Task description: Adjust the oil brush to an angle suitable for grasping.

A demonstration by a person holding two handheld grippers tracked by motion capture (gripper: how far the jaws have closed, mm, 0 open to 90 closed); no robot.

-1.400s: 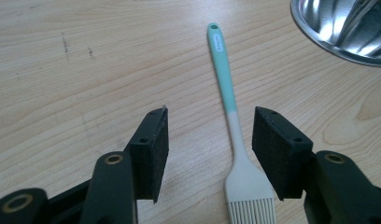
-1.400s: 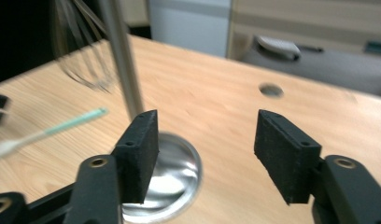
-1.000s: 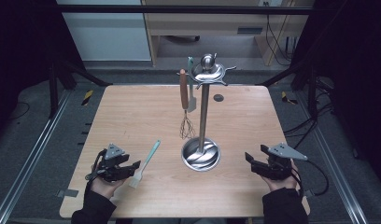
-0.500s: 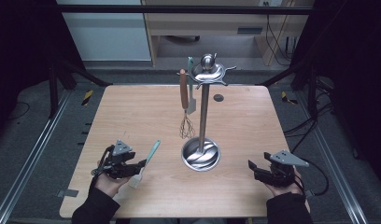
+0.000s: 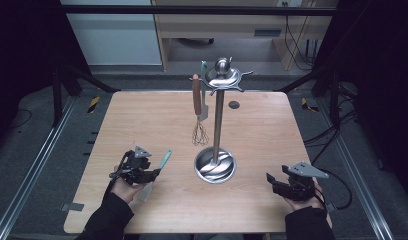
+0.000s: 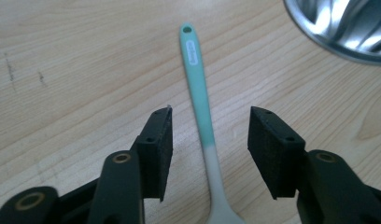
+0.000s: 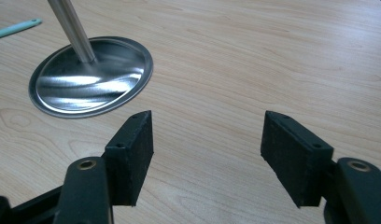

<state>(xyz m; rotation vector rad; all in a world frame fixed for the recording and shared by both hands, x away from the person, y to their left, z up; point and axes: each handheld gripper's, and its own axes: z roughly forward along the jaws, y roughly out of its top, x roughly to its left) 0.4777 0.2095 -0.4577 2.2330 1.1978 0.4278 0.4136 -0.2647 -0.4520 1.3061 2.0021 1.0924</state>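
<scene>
The left gripper (image 6: 209, 128), jaws spread apart, straddles the teal-handled spatula (image 6: 200, 93) lying flat on the wooden table (image 6: 62, 70).

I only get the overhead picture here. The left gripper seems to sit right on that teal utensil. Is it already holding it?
Observer: No. In the left gripper view the left gripper is open; the teal utensil lies flat on the table between the jaws, touching neither.
Operator: What does the handle look like up close?
Observer: It has a small hanging hole at its tip and an oval label just below; towards the gripper the teal turns to pale grey.
Operator: And the other gripper?
Observer: The right gripper is open too, with bare wood between its jaws; the stand's shiny round base lies ahead to its left.
</scene>
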